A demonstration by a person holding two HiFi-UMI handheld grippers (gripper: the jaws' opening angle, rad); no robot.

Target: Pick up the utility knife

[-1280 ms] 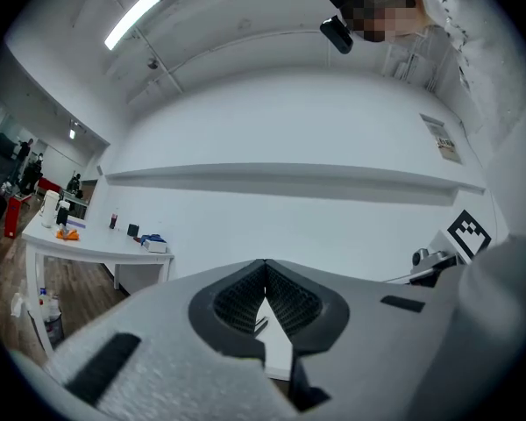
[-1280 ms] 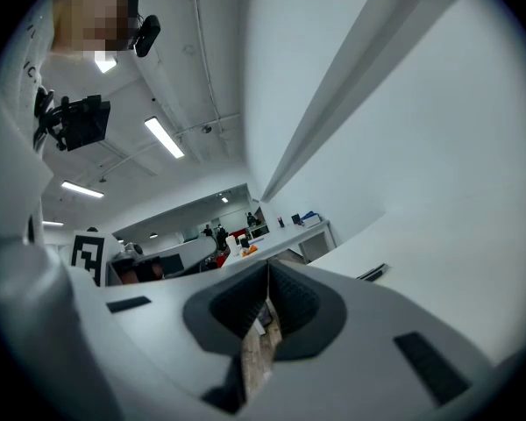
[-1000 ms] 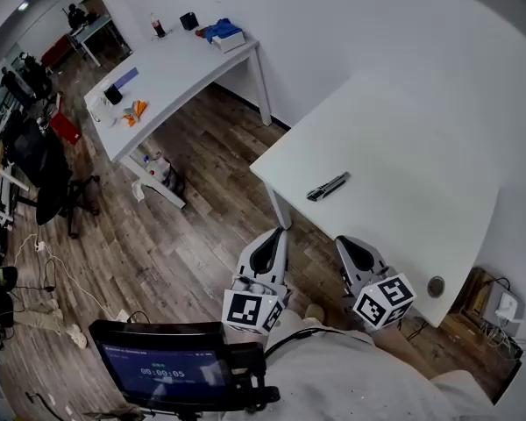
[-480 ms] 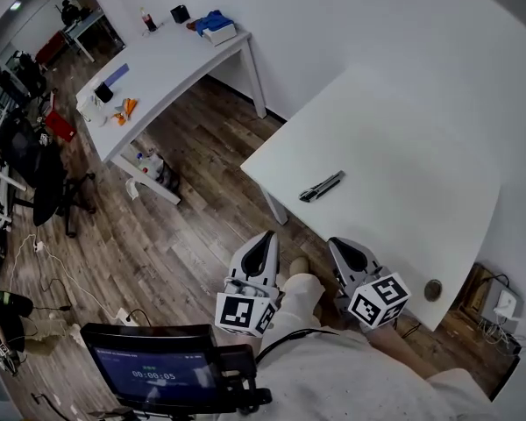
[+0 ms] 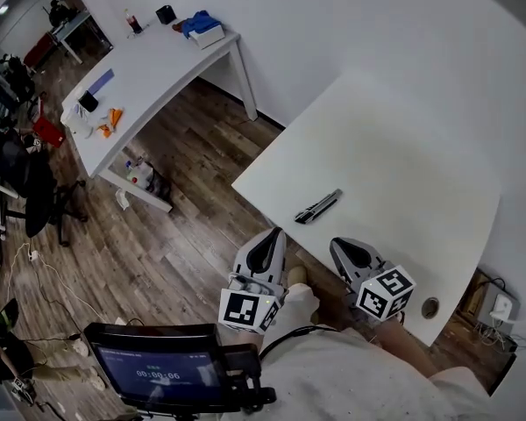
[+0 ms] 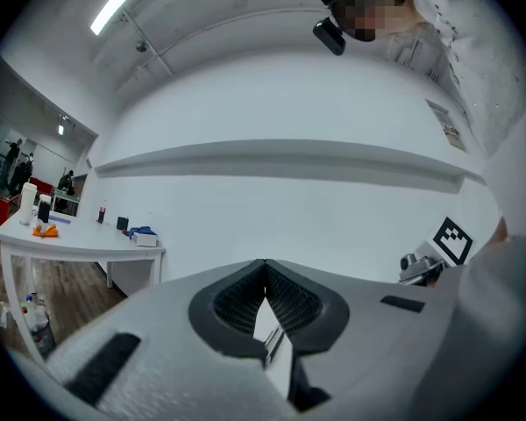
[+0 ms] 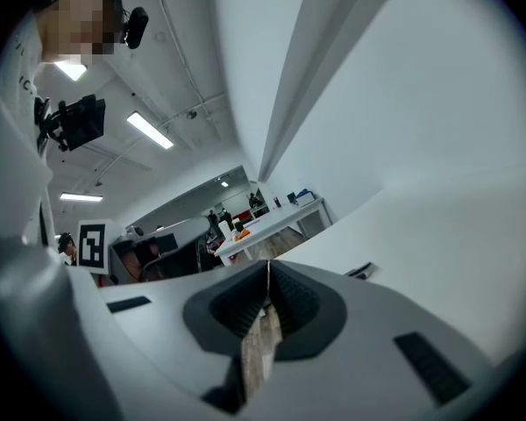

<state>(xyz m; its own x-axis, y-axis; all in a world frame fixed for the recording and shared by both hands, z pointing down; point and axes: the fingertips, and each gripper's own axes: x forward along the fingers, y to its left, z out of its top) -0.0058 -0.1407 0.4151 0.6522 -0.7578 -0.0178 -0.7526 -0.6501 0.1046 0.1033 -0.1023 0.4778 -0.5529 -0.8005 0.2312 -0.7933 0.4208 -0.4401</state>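
Note:
The utility knife [image 5: 318, 206], dark with a grey body, lies flat near the front left corner of the white table [image 5: 403, 174]. In the right gripper view the utility knife [image 7: 361, 271] shows just past the jaws, to the right. My left gripper [image 5: 268, 246] hangs over the wooden floor, short of the table's edge, shut and empty. My right gripper [image 5: 347, 251] sits at the table's near edge, below and right of the knife, also shut with nothing in it. In each gripper view the left gripper [image 6: 264, 268] and right gripper [image 7: 268, 271] show their tips touching.
A second white desk [image 5: 149, 68] stands at the upper left with a bottle, a blue box and small items. Office chairs [image 5: 31, 191] and cables crowd the far left floor. A screen [image 5: 162, 367] sits at the bottom. A round cable port [image 5: 430, 306] is near the table's right front.
Both grippers have come closer to the table's near edge and the knife. Their jaws stayed shut.

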